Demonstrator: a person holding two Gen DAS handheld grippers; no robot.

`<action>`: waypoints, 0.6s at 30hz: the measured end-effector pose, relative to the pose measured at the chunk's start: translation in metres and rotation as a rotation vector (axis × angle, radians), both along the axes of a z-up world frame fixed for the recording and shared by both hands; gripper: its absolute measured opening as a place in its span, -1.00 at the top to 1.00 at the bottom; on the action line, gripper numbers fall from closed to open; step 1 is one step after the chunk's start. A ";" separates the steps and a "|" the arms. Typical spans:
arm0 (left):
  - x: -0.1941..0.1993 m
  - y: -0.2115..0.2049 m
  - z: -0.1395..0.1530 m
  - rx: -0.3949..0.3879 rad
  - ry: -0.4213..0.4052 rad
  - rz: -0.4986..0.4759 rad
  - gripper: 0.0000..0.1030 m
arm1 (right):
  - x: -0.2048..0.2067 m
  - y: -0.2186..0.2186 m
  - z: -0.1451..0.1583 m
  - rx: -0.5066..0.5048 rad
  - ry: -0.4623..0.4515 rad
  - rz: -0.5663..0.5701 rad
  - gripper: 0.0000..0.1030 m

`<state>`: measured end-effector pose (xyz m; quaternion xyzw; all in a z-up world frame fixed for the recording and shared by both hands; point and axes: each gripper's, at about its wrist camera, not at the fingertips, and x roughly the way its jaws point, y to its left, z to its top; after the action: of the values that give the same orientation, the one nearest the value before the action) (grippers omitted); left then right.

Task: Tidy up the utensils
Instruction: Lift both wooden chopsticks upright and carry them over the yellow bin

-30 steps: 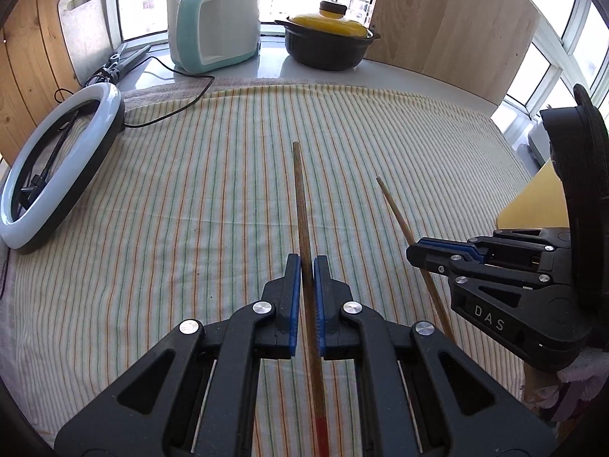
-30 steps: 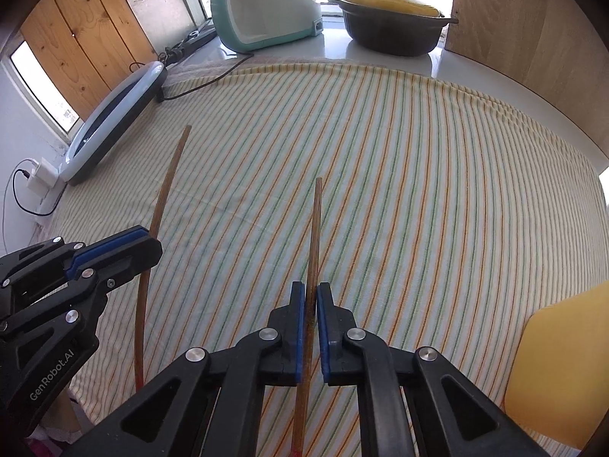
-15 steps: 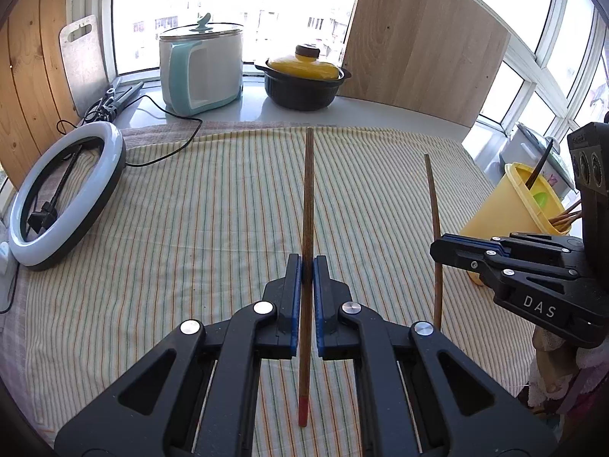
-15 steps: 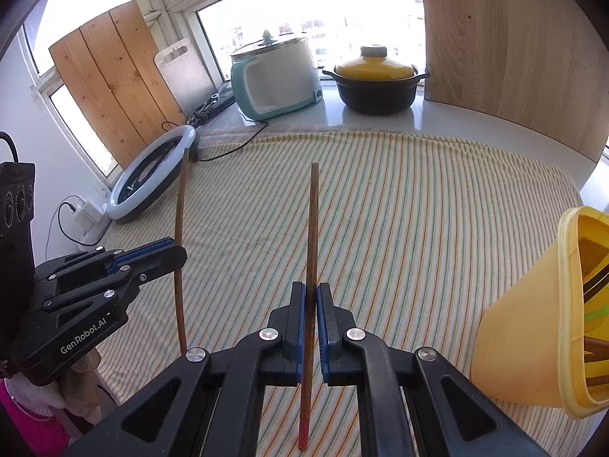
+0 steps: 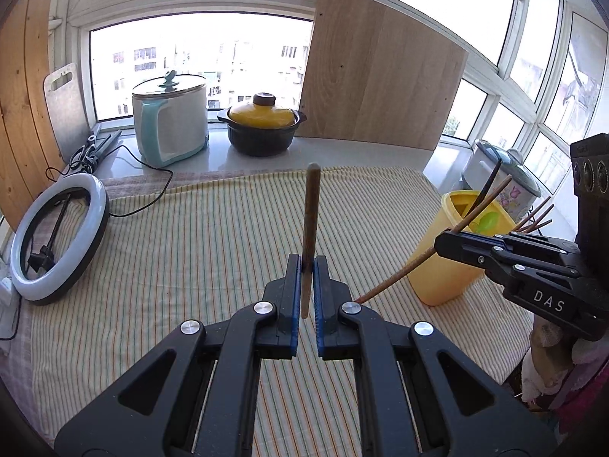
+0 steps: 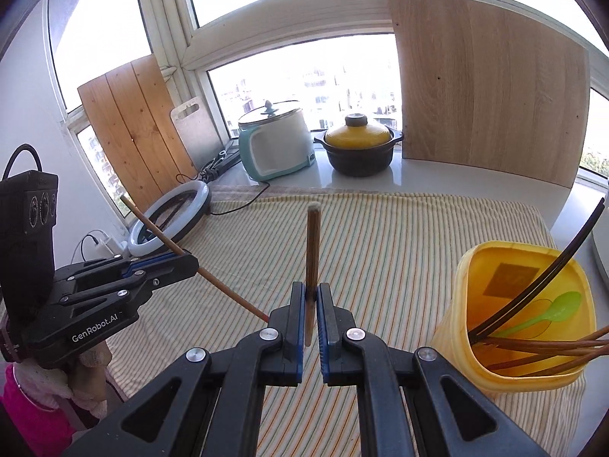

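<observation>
Ring light [image 6: 167, 215] partly hidden behind left gripper [image 6: 190, 264] in right wrist view. Chopsticks' lower ends hidden inside yellow container [image 6: 472, 346]. White appliance [image 5: 506, 186] behind it mostly blocked, probably a rice cooker. Person's sleeve [image 6: 26, 411] cut off at the frame edge.

Left tongs [image 5: 304, 262] and right tongs [image 6: 311, 289] both clamped shut, raised, angled downward.

Bright window backlight, fisheye-warped edges
</observation>
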<state>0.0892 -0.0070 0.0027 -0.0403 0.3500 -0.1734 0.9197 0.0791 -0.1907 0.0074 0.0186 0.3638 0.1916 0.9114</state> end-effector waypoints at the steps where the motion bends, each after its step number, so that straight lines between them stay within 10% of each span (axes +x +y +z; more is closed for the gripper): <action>1: -0.001 -0.003 0.004 -0.004 -0.008 -0.006 0.92 | -0.003 -0.004 0.006 0.005 -0.015 -0.006 0.93; 18: -0.008 -0.048 0.059 -0.088 -0.112 -0.108 0.92 | -0.035 -0.087 0.079 0.137 -0.186 -0.132 0.93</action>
<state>0.0808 -0.0548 0.0616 -0.0522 0.2919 -0.2400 0.9244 0.0437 -0.2781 0.0862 0.0867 0.2618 0.1566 0.9484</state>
